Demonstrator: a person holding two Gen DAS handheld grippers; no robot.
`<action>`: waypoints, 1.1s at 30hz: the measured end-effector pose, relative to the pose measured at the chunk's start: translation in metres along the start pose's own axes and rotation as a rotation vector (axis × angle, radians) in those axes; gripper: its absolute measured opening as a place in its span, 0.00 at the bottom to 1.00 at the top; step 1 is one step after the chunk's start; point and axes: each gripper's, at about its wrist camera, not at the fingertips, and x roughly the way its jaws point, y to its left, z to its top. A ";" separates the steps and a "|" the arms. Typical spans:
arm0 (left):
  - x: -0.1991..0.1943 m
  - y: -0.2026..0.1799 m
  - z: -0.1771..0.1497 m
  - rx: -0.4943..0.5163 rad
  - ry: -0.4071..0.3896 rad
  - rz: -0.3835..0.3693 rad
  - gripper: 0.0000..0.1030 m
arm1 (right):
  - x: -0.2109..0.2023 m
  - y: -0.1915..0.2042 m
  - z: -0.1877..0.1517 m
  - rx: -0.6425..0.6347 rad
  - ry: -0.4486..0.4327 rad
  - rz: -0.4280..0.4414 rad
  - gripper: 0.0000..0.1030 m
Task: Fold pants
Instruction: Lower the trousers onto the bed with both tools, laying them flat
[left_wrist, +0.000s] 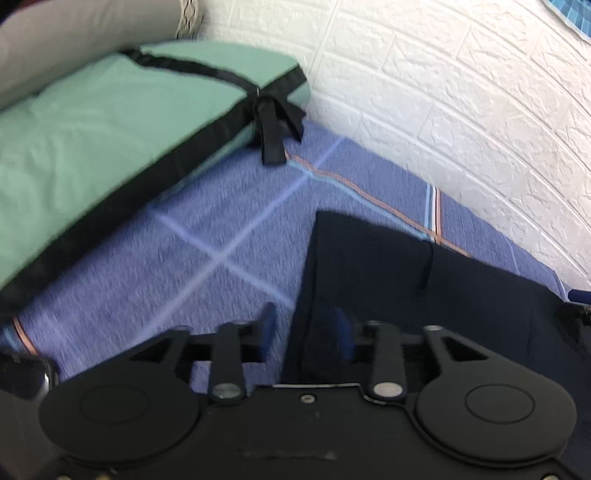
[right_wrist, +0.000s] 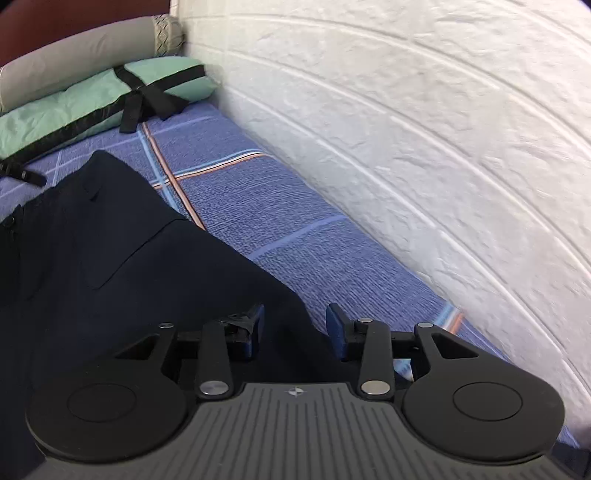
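Observation:
Dark navy pants (left_wrist: 424, 288) lie flat on a blue checked bed sheet (left_wrist: 184, 266), one squared end towards the wall. In the left wrist view, the left gripper (left_wrist: 304, 328) hovers over the pants' left edge with its blue-padded fingers apart. The cloth edge runs between them and is not pinched. From the right wrist, the same pants (right_wrist: 110, 258) fill the lower left. The right gripper (right_wrist: 295, 328) stands open over their slanting right edge, its left finger above cloth and its right finger (right_wrist: 336, 328) above the sheet (right_wrist: 295, 229).
A green padded bundle with black straps (left_wrist: 92, 122) (right_wrist: 74, 99) lies at the head of the bed, under a grey bolster (right_wrist: 74, 55). A white brick-pattern wall (left_wrist: 461, 110) (right_wrist: 406, 129) runs close along the sheet's far side.

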 end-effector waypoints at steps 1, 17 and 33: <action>-0.001 -0.001 -0.003 -0.003 0.004 -0.009 0.49 | -0.006 -0.003 -0.002 0.018 0.001 -0.011 0.67; -0.018 -0.012 -0.026 0.077 -0.018 0.099 0.14 | -0.108 -0.038 -0.086 0.097 0.068 -0.203 0.86; -0.020 -0.121 0.044 0.380 -0.063 -0.088 0.69 | -0.080 -0.081 -0.064 0.175 0.037 -0.181 1.00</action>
